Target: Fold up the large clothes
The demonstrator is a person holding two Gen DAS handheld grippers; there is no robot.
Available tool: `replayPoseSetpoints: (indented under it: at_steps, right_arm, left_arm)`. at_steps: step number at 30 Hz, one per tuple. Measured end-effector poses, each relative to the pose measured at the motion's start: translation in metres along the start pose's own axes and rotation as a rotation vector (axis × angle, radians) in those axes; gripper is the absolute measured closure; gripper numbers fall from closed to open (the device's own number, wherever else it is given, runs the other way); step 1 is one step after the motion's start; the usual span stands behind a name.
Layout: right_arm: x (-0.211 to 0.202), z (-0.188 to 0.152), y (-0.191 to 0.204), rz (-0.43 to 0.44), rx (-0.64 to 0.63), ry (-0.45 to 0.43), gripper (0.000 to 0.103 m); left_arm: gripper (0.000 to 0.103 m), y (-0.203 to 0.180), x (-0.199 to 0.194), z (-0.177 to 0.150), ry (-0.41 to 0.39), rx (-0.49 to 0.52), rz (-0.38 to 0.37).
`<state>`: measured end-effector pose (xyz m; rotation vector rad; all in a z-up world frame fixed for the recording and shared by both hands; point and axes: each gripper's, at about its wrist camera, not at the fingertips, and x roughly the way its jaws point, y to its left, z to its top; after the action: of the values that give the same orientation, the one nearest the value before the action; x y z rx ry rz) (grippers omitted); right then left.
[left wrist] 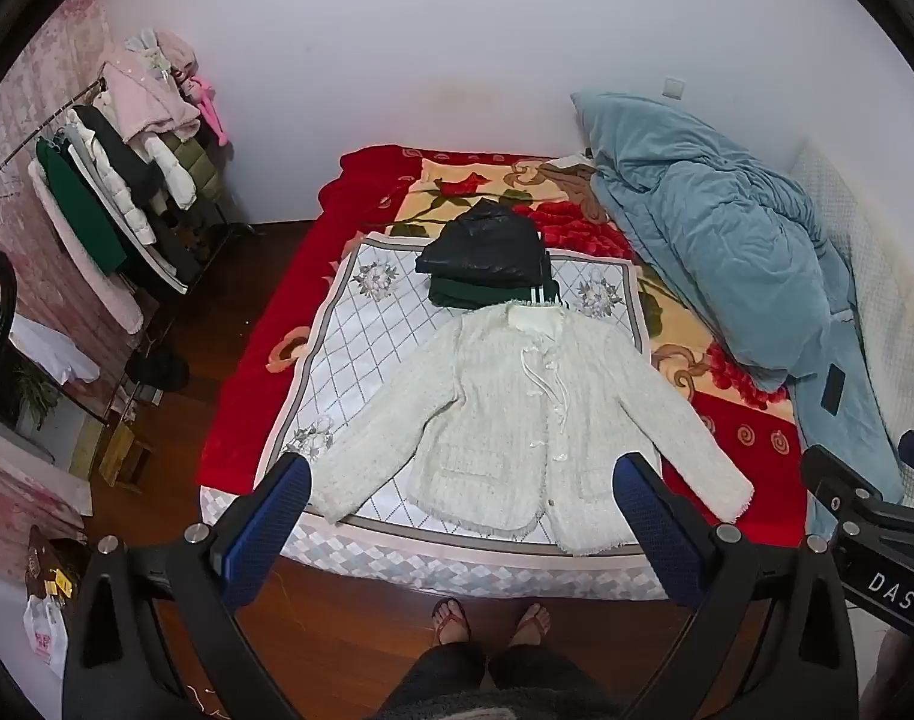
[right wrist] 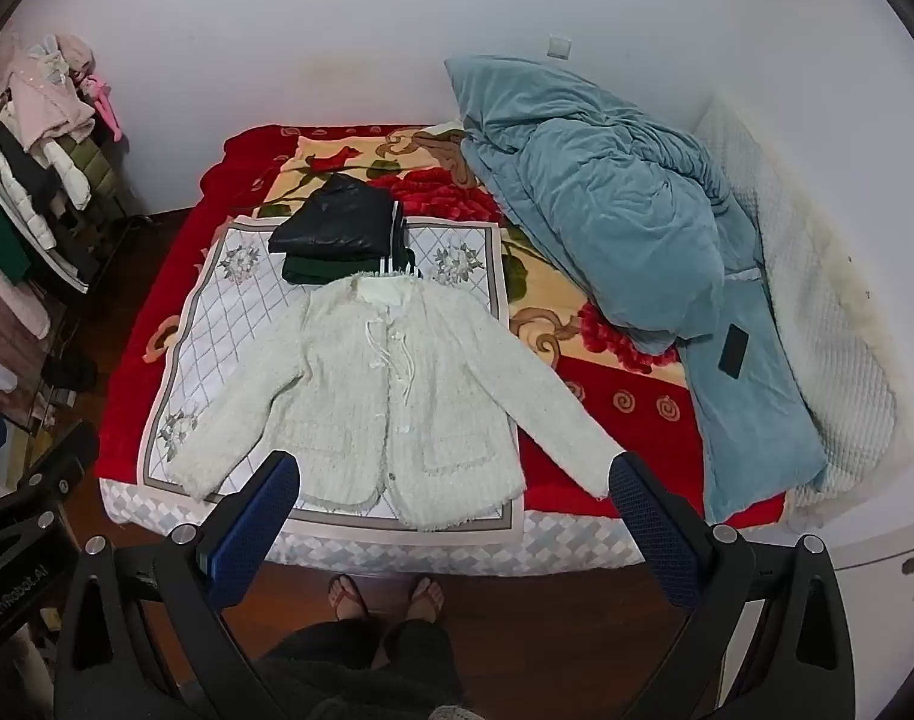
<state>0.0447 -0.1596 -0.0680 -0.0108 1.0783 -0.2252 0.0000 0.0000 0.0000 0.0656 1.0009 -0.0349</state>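
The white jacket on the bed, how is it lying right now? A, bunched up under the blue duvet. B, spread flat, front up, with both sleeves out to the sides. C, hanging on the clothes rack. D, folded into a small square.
B: the white jacket lies spread flat on the patterned cloth, front ties showing and both sleeves angled outward, unfolded, with the left gripper and the right gripper open above it.

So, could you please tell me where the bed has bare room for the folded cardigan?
Free: the mat left of the white cardigan, and the red blanket between its sleeve and the blue duvet. Crowded: behind the collar, the folded pile.
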Motion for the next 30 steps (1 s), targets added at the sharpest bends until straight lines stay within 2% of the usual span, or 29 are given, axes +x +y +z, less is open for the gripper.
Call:
replayPoseSetpoints:
  at_steps: [30]
  right_arm:
    - [-0.013, 0.003, 0.002, -0.004, -0.006, -0.008, 0.0]
  left_arm:
    - [0.0, -0.002, -0.004, 0.004, -0.004, -0.007, -0.011]
